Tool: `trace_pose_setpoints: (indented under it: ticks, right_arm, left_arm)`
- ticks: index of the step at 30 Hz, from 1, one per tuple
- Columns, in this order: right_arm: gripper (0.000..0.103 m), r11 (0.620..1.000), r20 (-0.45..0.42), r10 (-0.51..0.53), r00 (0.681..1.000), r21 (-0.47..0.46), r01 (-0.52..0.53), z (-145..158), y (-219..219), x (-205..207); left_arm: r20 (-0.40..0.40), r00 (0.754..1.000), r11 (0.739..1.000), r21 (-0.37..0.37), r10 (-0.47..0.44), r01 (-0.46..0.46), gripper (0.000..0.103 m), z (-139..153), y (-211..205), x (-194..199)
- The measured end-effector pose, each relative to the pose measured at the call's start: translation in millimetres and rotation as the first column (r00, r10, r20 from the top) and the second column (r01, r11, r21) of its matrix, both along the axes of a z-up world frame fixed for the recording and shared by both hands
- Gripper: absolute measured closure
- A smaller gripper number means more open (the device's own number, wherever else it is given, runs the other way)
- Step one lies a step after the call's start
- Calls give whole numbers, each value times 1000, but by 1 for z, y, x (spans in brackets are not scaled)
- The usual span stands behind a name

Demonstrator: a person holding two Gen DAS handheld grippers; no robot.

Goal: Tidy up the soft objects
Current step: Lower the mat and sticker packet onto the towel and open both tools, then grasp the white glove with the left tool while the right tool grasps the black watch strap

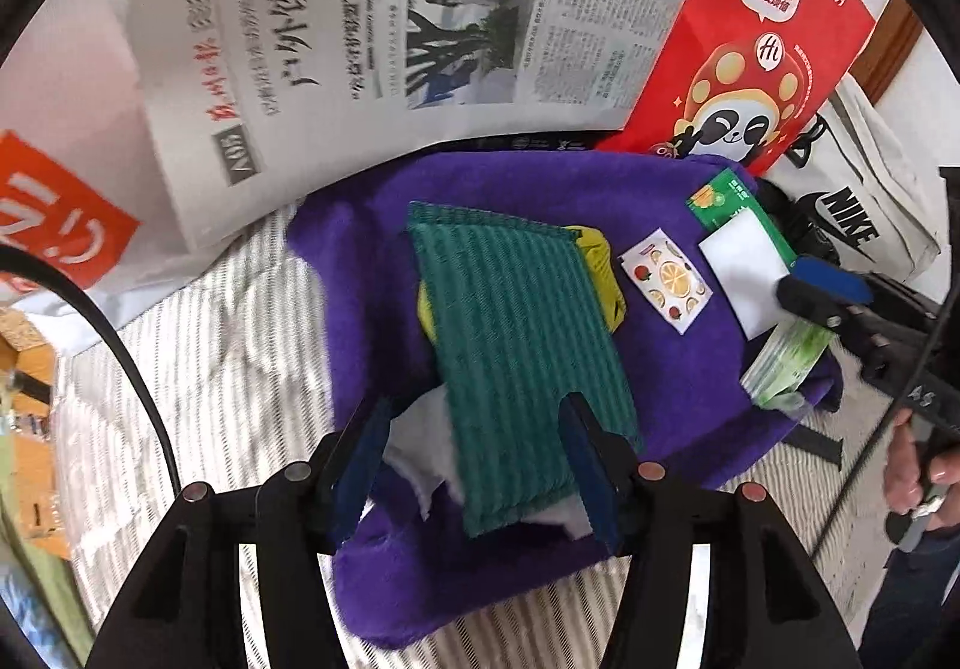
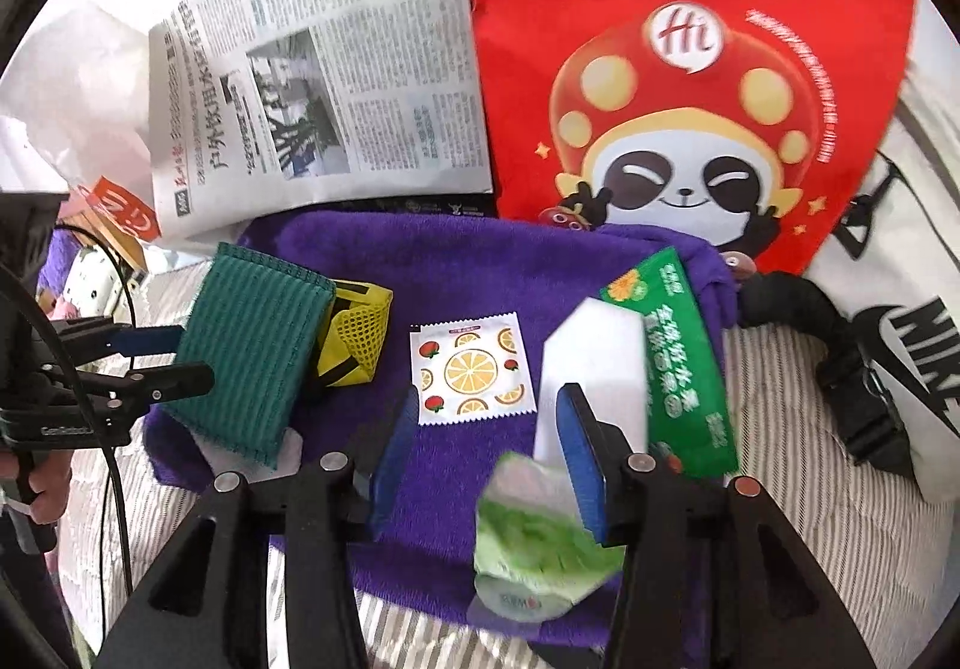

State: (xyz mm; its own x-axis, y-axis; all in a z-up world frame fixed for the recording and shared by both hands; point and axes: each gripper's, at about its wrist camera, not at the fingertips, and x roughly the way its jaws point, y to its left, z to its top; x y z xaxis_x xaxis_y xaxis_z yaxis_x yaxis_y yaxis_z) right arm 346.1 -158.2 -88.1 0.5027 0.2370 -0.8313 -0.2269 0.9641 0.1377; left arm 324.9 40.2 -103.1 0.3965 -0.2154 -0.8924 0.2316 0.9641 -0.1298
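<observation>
A purple towel (image 1: 690,387) (image 2: 468,261) is spread on a striped bed cover. On it a green ribbed cloth (image 1: 522,327) (image 2: 246,345) lies over a yellow mesh pouch (image 1: 600,261) (image 2: 354,333) and a white cloth (image 1: 420,429). My left gripper (image 1: 477,465) (image 2: 168,360) stands open astride the green cloth's near end, with a gap at the left pad. My right gripper (image 2: 489,459) (image 1: 816,291) is open above a green tissue pack (image 2: 540,537) (image 1: 786,363) that rests on the towel. A white sponge (image 2: 594,369) (image 1: 744,273) lies just beyond it.
A fruit-print sachet (image 2: 471,372) and a green sachet (image 2: 678,363) lie on the towel. Behind it are a newspaper (image 1: 420,9), a red panda bag (image 2: 690,99), a white Nike bag (image 2: 912,357) and a black strap (image 2: 840,369). A hand (image 1: 912,459) grips the right handle.
</observation>
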Motion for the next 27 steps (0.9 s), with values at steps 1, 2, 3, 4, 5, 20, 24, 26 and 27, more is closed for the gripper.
trace_pose_setpoints:
  ticks: [1,2,3,4,5,20,24,26,27]
  right_arm:
    - [55,1000,2,-4,1000,5,4,3,-3,-3]
    - [55,1000,3,-7,1000,7,7,12,-10,-12]
    - [55,1000,5,-11,1000,8,11,14,-13,-16]
    - [55,1000,9,-16,1000,9,16,17,-17,-21]
    - [55,1000,13,-22,1000,10,22,20,-21,-27]
    - [44,995,20,-98,995,17,98,39,-85,-140]
    - [43,993,-14,-111,994,40,112,27,-102,-170]
    - [43,993,-34,-114,993,33,115,19,-108,-180]
    - [43,992,-42,-117,992,32,118,15,-110,-184]
  left_arm:
    - [3,1000,1000,5,4,-4,46,3,2,-3]
    - [7,1000,1000,10,8,-8,46,6,3,-8]
    - [12,1000,1000,14,9,-9,46,9,3,-12]
    - [21,1000,1000,20,8,-9,46,13,3,-18]
    - [28,1000,1000,27,6,-6,46,16,1,-22]
    - [-9,992,992,-9,-122,122,36,-2,-76,-131]
    - [-44,993,994,-9,-111,110,36,-25,-93,-140]
    - [-67,993,994,-34,-102,99,36,-32,-98,-142]
    - [-66,993,994,-43,-100,97,36,-36,-102,-143]
